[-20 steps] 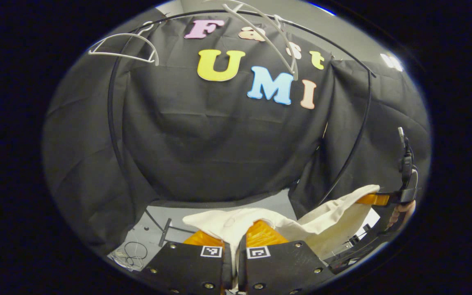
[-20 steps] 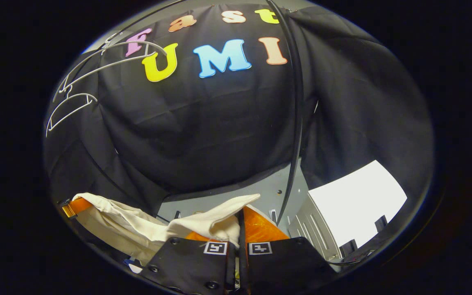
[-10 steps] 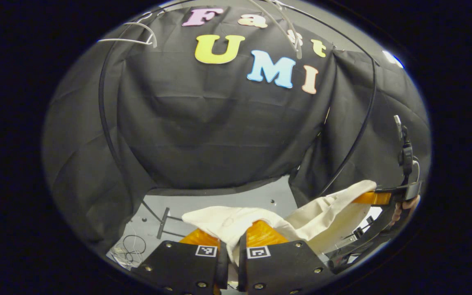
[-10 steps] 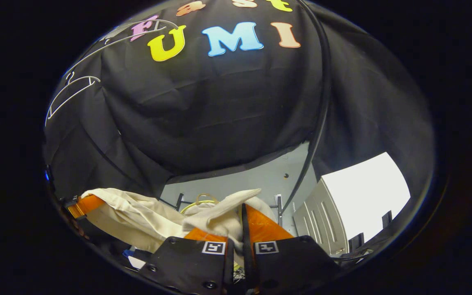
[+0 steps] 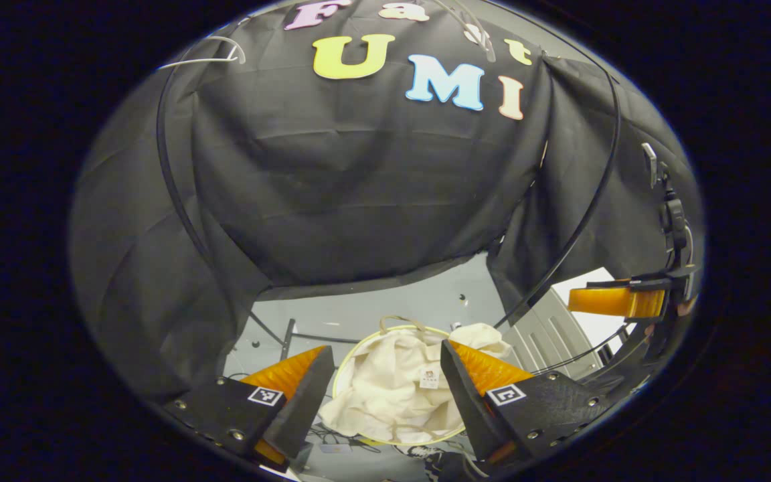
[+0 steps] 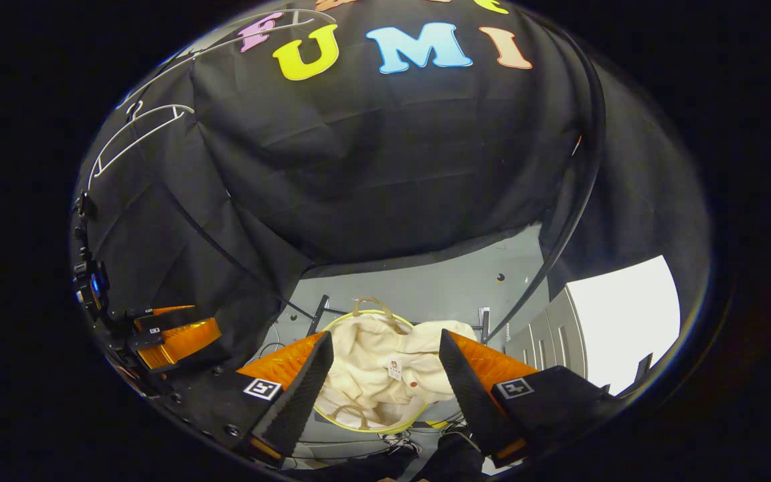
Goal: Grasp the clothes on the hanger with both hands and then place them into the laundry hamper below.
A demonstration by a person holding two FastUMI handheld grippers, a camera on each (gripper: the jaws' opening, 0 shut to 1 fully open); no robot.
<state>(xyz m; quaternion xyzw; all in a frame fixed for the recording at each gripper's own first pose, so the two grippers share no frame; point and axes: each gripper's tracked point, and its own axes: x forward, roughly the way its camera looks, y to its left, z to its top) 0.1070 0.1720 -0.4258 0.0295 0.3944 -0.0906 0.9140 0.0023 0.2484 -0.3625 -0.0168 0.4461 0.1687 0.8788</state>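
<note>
A cream garment [image 5: 399, 391] [image 6: 379, 375] lies crumpled inside the round laundry hamper [image 5: 345, 358] [image 6: 385, 427] with a yellow-green rim, down on the floor. My left gripper [image 5: 385, 365] hangs open above it, orange fingers spread wide with nothing between them. My right gripper [image 6: 385, 351] is open too, right over the hamper, and empty. The right gripper [image 5: 616, 301] appears at the far right of the left gripper view. The left gripper [image 6: 171, 338] appears at the lower left of the right gripper view. White hangers [image 5: 201, 59] [image 6: 138, 130] hang bare on the black rail above.
The black clothes-rack frame [image 5: 171, 174] [image 6: 559, 227] curves around the hamper. Cables [image 5: 332, 442] lie on the grey floor by the hamper's base. A grey cabinet [image 6: 563, 328] stands at the right, with a bright white panel [image 6: 626, 314] behind it.
Both grippers opened and let go of the cream garment, which dropped into the hamper. Both views have tilted further downward, bringing the hamper into sight.
</note>
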